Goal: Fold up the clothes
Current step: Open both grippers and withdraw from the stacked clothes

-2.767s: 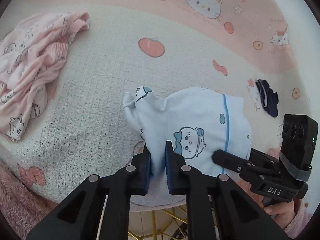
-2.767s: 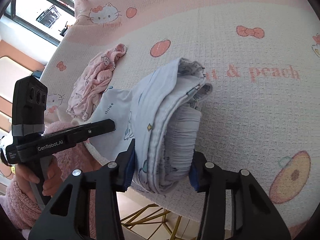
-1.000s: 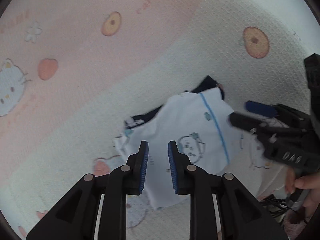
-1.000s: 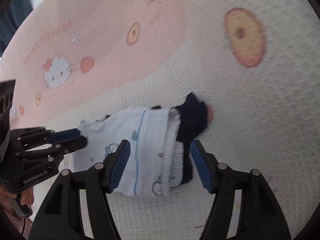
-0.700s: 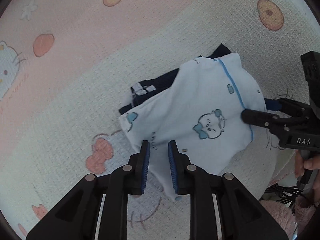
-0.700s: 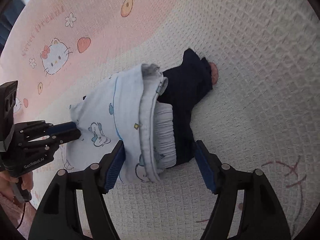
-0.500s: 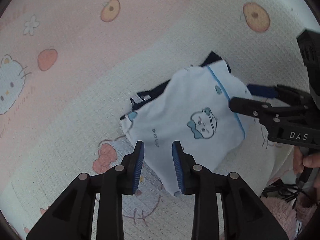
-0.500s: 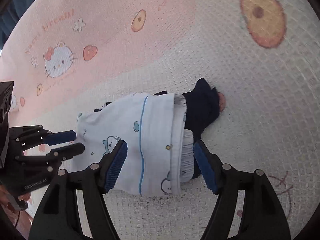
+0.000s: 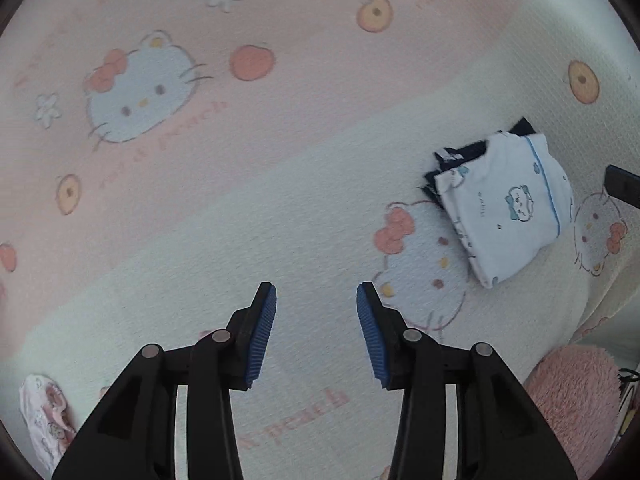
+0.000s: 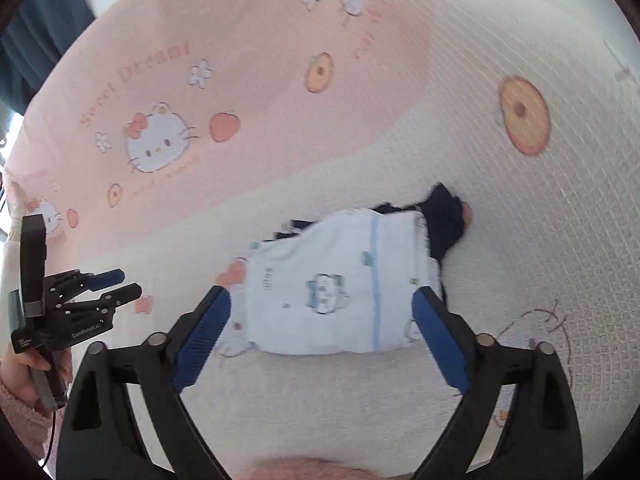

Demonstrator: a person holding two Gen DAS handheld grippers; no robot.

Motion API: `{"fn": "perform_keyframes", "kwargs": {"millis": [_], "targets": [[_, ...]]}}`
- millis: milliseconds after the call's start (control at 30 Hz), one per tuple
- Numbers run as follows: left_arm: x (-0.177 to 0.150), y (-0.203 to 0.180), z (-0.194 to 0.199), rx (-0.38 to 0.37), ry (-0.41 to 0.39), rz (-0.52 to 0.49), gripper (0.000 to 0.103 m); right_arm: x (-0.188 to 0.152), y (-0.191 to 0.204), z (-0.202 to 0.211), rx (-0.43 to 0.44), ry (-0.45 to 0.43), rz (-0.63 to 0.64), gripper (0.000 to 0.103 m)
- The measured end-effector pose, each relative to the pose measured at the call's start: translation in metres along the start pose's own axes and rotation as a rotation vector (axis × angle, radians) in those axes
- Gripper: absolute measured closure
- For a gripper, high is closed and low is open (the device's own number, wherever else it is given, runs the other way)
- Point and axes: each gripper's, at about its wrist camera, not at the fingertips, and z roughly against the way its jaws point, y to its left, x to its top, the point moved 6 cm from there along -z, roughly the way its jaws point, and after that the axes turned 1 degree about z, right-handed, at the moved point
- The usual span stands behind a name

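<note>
A folded white garment with a blue stripe and a cartoon print (image 10: pixel 340 286) lies on a folded dark navy garment (image 10: pixel 442 216) on the cartoon-cat blanket (image 10: pixel 520 260). My right gripper (image 10: pixel 322 300) hangs above the pile, its jaws opening wide with nothing pressed between the blue pads. In the left wrist view the same white garment (image 9: pixel 508 204) lies far right. My left gripper (image 9: pixel 316 300) hovers over bare blanket (image 9: pixel 200 240) well left of it, jaws opening, nothing between them. The left gripper (image 10: pixel 116 284) also shows at the left edge of the right wrist view, held by a hand.
A crumpled pink patterned garment (image 9: pixel 44 416) lies at the lower left edge of the left wrist view. A fuzzy pink sleeve (image 9: pixel 572 396) shows at lower right. The blanket's edge drops away at the right (image 9: pixel 600 320). The right gripper's tip (image 9: pixel 624 186) pokes in at the right.
Both grippers let go of the folded white garment, which now rests on the navy one. The left gripper opened and swung away to the left. The right gripper opened wide and lifted.
</note>
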Motion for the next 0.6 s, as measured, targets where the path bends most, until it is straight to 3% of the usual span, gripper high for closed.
{"fn": "perform_keyframes", "kwargs": {"millis": [167, 367, 600], "targets": [[-0.009, 0.086, 0.060, 0.040, -0.095, 0.174, 0.055, -0.004, 0.110, -0.014, 0.047, -0.040, 0.112, 0.001], [-0.033, 0.170, 0.115, 0.186, -0.176, 0.300, 0.043, -0.033, 0.226, -0.041, 0.117, -0.055, 0.140, 0.001], [-0.095, 0.221, 0.185, 0.306, -0.312, 0.391, 0.040, -0.052, 0.321, -0.006, 0.189, -0.067, 0.214, 0.001]]}}
